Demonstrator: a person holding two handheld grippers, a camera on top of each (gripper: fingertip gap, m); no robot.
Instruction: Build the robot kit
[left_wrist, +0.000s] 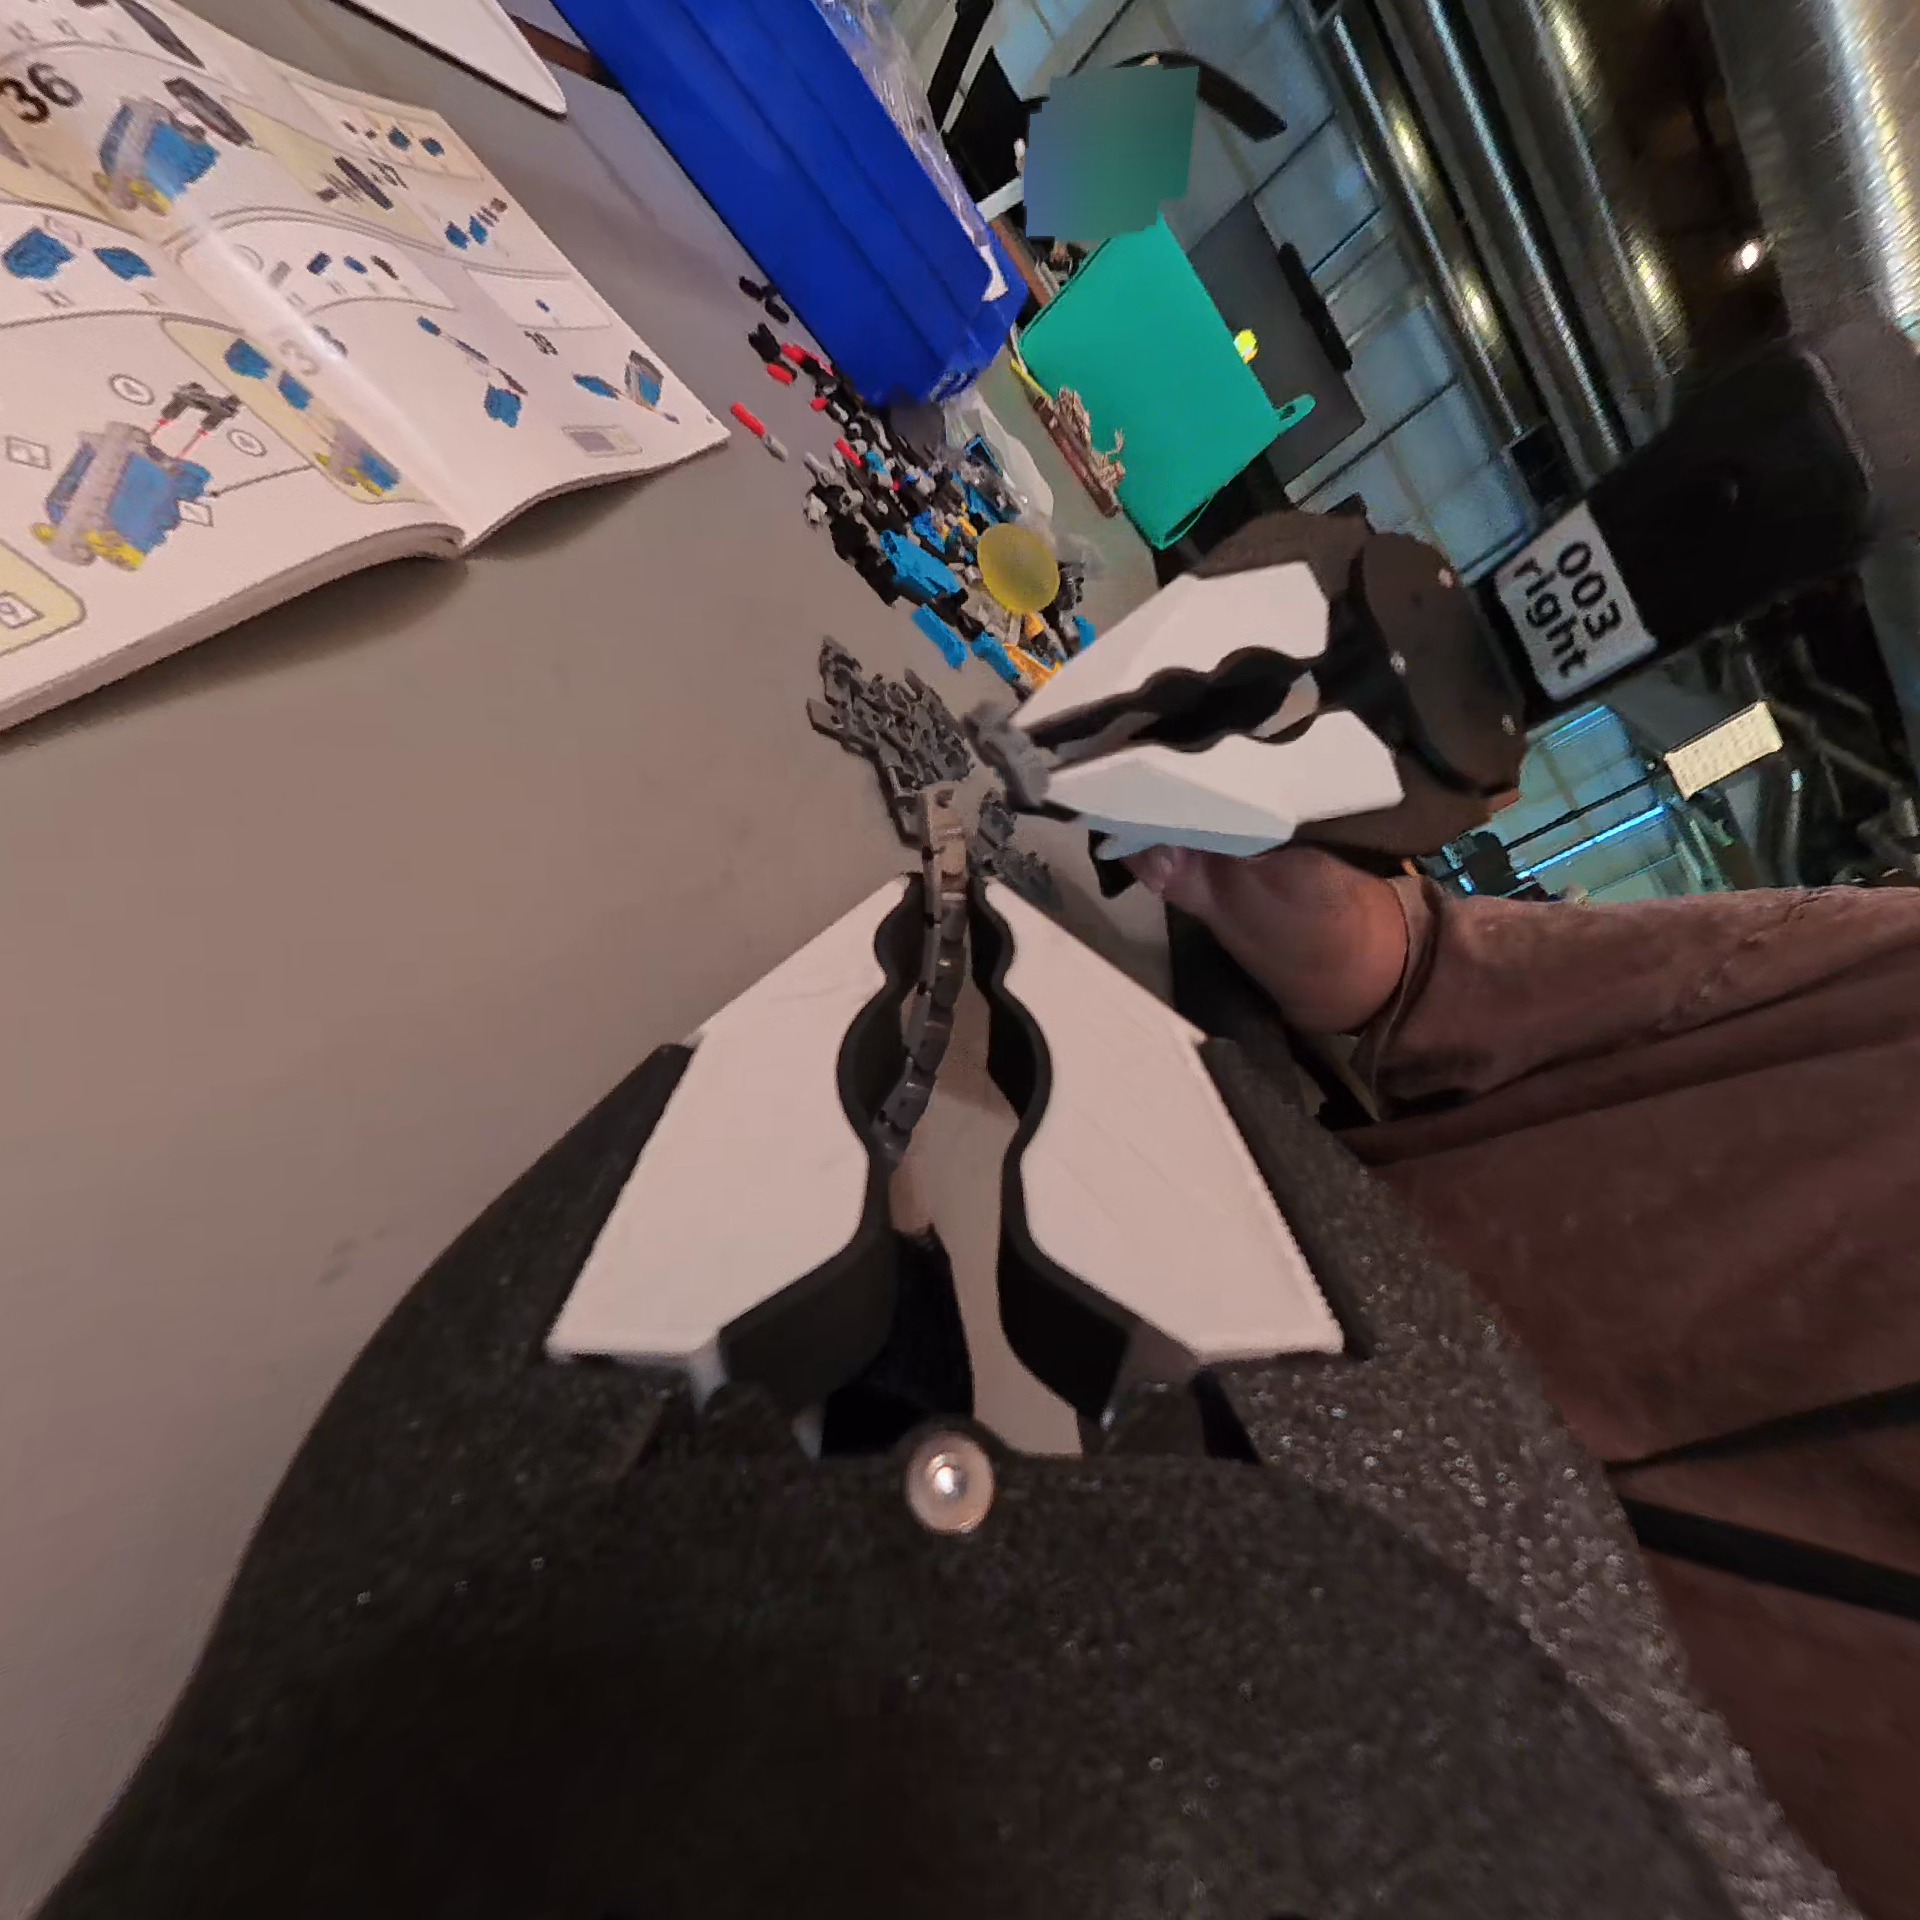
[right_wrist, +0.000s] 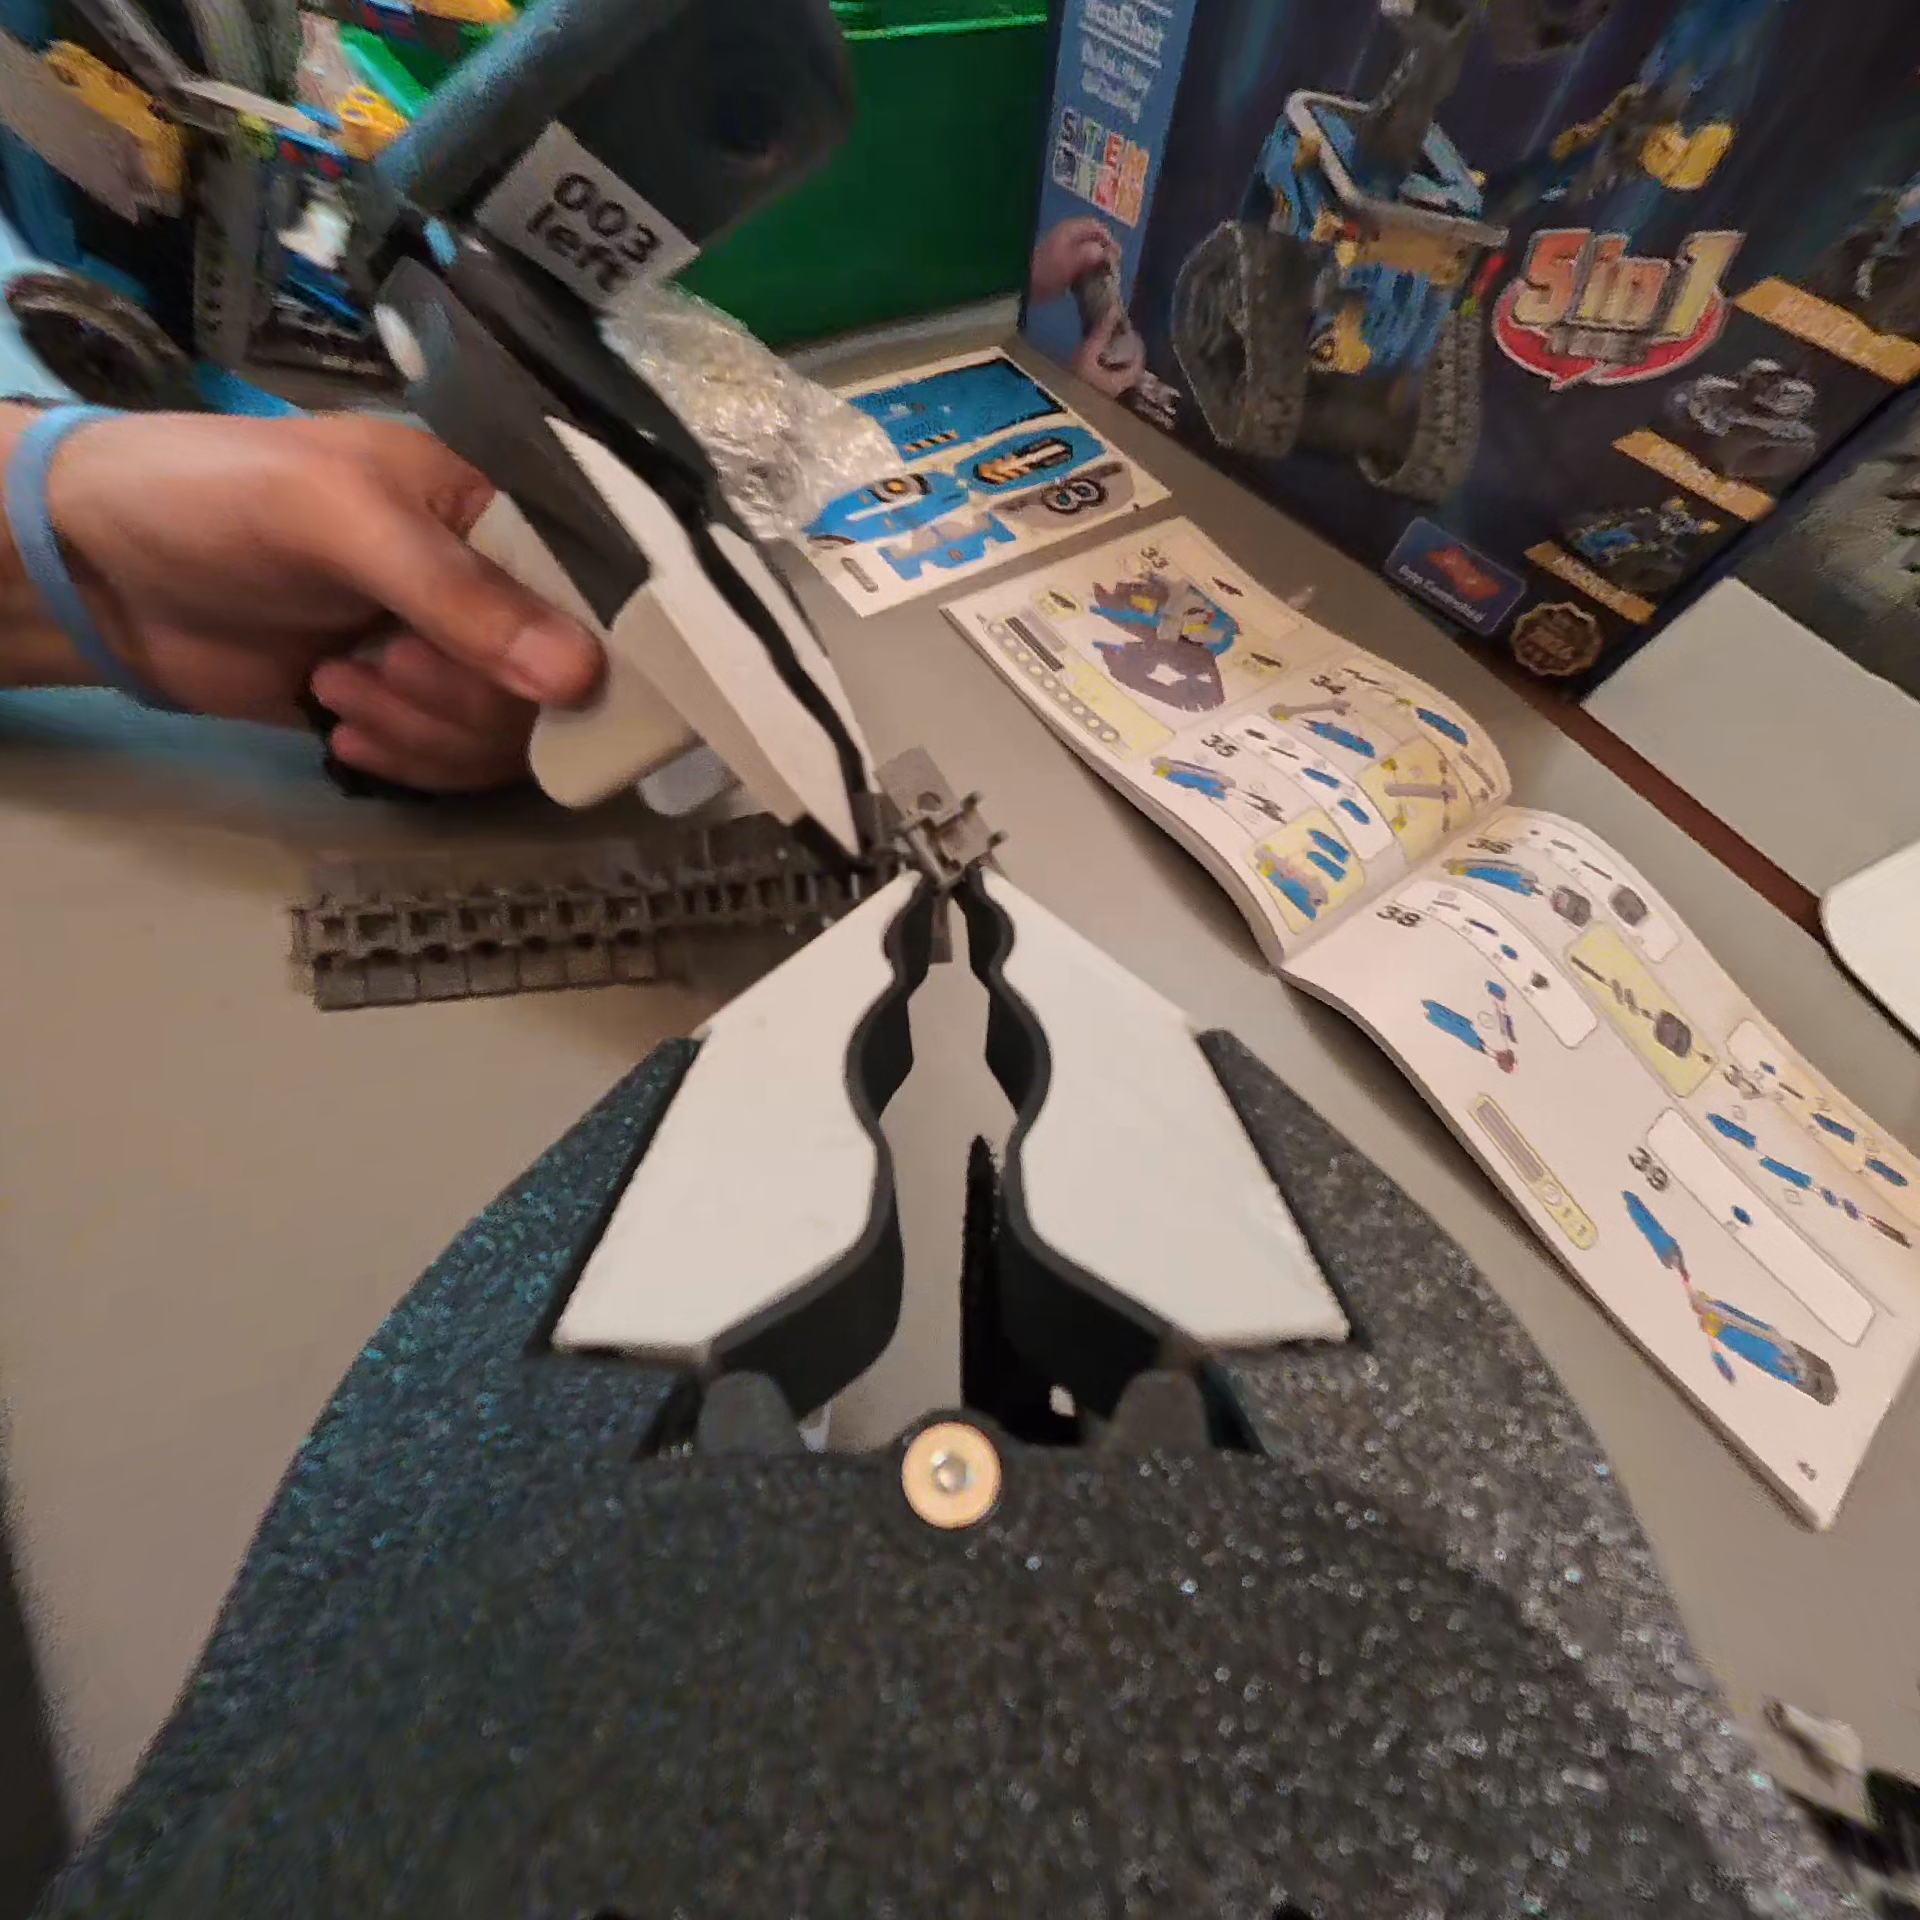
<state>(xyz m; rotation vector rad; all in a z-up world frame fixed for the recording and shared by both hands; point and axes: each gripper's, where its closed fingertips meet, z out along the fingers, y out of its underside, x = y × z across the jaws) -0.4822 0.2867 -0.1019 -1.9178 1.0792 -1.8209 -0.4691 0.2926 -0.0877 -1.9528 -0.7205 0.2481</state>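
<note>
A grey desk (right_wrist: 260, 1195) fills both views. At its far right a large toy box (right_wrist: 1507, 312) with a tracked vehicle pictured on it stands upright. An open instruction booklet (right_wrist: 1455, 935) lies flat in front of it, pages up, probably so the building steps can be read. Beyond the booklet lies a sticker sheet (right_wrist: 966, 488). In the left wrist view, a blue bin (left_wrist: 821, 197) stands at the far edge, with a heap of small blue, black and red building pieces (left_wrist: 935, 540) beside it.

A strip of grey track links (right_wrist: 488, 925) lies on the desk to the left in the right wrist view. One end rises off the desk to where the two tools meet.

The left hand-held gripper (right_wrist: 868, 831) comes in from the upper left, tilted downward. Its fingers are pressed together, pinching the track near its raised end. A person's hand (right_wrist: 312, 582) wraps its handle.

The right hand-held gripper (right_wrist: 940, 888) points forward, fingers closed on a small grey link (right_wrist: 935, 821) held against that end, seemingly lined up for joining.
</note>
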